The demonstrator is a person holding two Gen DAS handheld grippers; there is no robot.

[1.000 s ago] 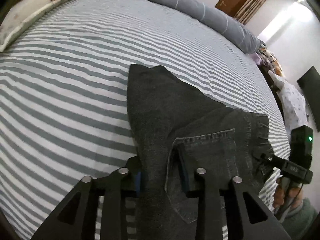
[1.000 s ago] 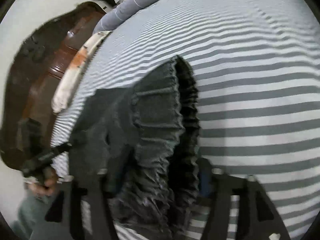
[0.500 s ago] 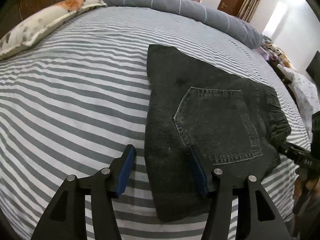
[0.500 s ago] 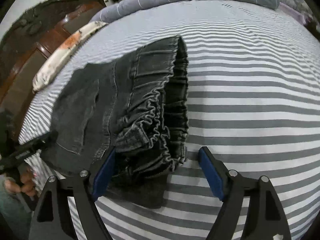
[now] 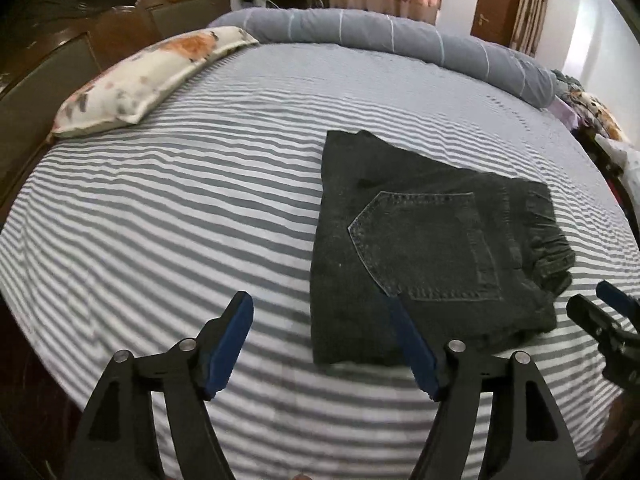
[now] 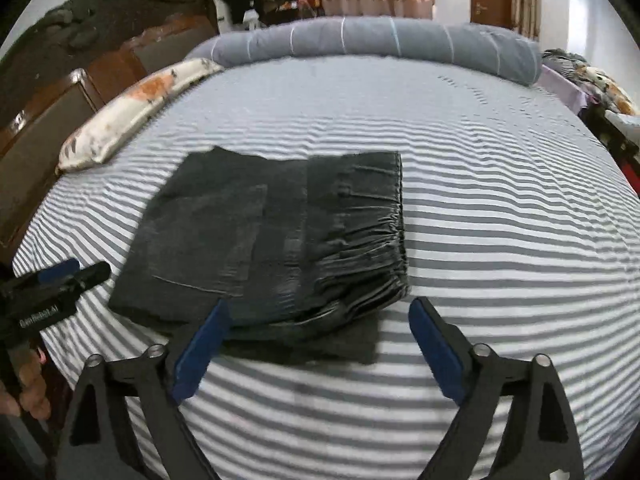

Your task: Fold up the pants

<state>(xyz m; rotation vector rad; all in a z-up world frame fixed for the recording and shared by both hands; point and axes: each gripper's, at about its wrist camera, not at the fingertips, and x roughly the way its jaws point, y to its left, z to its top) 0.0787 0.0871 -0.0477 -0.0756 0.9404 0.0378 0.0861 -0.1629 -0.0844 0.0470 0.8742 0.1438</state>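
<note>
Above the near edge of the striped bed sheet (image 5: pixel 160 216), the left gripper (image 5: pixel 324 344) hangs with its blue-padded fingers (image 5: pixel 232 340) spread wide and nothing between them. Its right pad overlaps the near edge of the pants (image 5: pixel 420 248) in the view, though whether it touches the cloth is hard to tell. At the far right of that view, the right gripper (image 6: pixel 316 340) shows as a dark tip; its own camera shows its fingers likewise parted and empty, just short of the gathered waistband (image 6: pixel 372 248). The dark denim pants lie folded into a compact rectangle on the sheet, back pocket (image 5: pixel 428 244) facing up. Beyond them, a floral pillow (image 5: pixel 152 76) rests by the wooden headboard (image 6: pixel 80 68), and a rolled grey duvet (image 5: pixel 400 36) runs along the far side.
</note>
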